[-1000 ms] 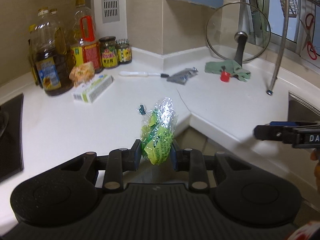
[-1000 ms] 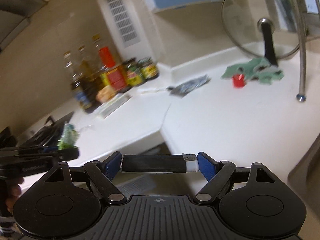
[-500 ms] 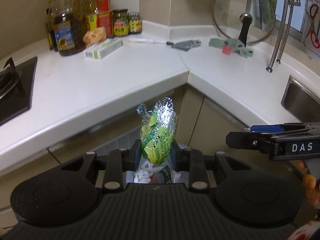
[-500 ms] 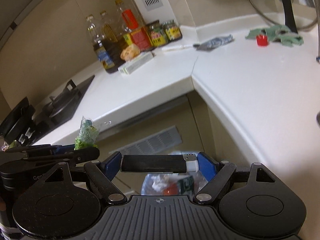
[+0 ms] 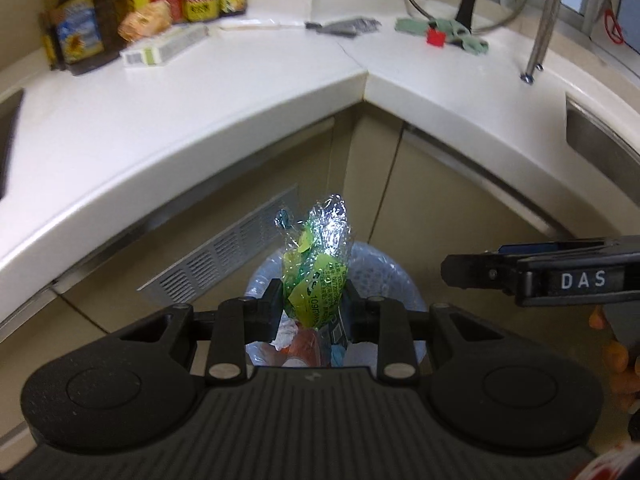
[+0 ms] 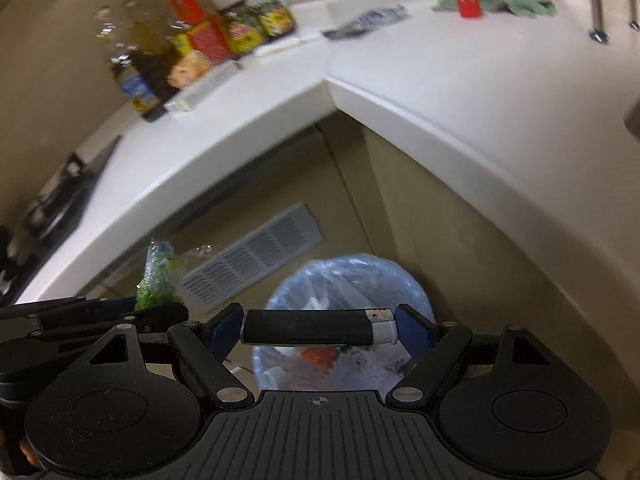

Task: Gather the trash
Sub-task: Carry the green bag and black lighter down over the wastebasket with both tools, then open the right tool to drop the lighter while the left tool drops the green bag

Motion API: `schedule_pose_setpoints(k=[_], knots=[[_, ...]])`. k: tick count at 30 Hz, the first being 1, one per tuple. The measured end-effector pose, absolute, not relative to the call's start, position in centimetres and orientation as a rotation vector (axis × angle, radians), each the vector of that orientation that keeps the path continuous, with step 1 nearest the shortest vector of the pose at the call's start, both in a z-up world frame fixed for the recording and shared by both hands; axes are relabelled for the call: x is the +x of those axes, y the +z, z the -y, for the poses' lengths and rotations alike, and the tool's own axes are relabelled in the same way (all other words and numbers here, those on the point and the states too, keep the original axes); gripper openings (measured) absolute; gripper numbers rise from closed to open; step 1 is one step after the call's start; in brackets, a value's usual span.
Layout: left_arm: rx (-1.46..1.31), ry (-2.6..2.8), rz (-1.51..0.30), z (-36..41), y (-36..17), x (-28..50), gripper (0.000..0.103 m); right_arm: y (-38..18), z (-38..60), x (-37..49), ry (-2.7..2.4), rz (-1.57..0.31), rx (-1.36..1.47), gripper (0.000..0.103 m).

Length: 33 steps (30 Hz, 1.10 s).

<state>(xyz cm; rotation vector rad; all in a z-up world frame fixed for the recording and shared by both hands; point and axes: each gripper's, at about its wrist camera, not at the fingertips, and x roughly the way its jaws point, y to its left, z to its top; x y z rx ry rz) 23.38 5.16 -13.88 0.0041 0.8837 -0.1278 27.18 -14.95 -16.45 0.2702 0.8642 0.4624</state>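
While both tools point(image 5: 314, 304) point(image 6: 320, 326) grip trash, bin rim point(image 6: 416, 288) lies below.

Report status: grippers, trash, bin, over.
Left gripper shut on green wrapper. Right gripper shut on black lighter. Both above lined bin. Nothing in the way.

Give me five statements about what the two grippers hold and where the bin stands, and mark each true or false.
1. The left gripper is shut on a green wrapper. True.
2. The right gripper holds a red cap. False: it grips a black lighter endwise.
3. The bin stands on the counter. False: it stands on the floor, below the counter corner.
4. The bin already holds trash. True.
5. The wrapper lies in the bin. False: it is clamped above the bin.
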Motion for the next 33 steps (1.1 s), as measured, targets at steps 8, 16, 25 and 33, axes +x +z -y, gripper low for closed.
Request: schedule_pose_setpoints(k=[8, 16, 25, 33], knots=[[0.038, -0.238, -0.945, -5.7, -17.2, 26.9, 0.027, -19.9, 14.0, 28.1, 0.331, -0.907, 0.323, 0.081], [0.067, -0.295, -0.995, -6.6, -20.0, 29.2, 0.027, -23.3, 13.1, 29.4, 0.253, -0.914, 0.373, 0.081], [0.084, -0.339, -1.037, -6.7, -22.8, 32.1, 0.027, -26.2, 12.1, 31.2, 0.199, -0.922, 0.437, 0.081], [0.079, -0.351, -1.050, -7.5, -23.5, 32.3, 0.027, -27.2, 11.8, 32.7, 0.166, -0.919, 0.512, 0.082]])
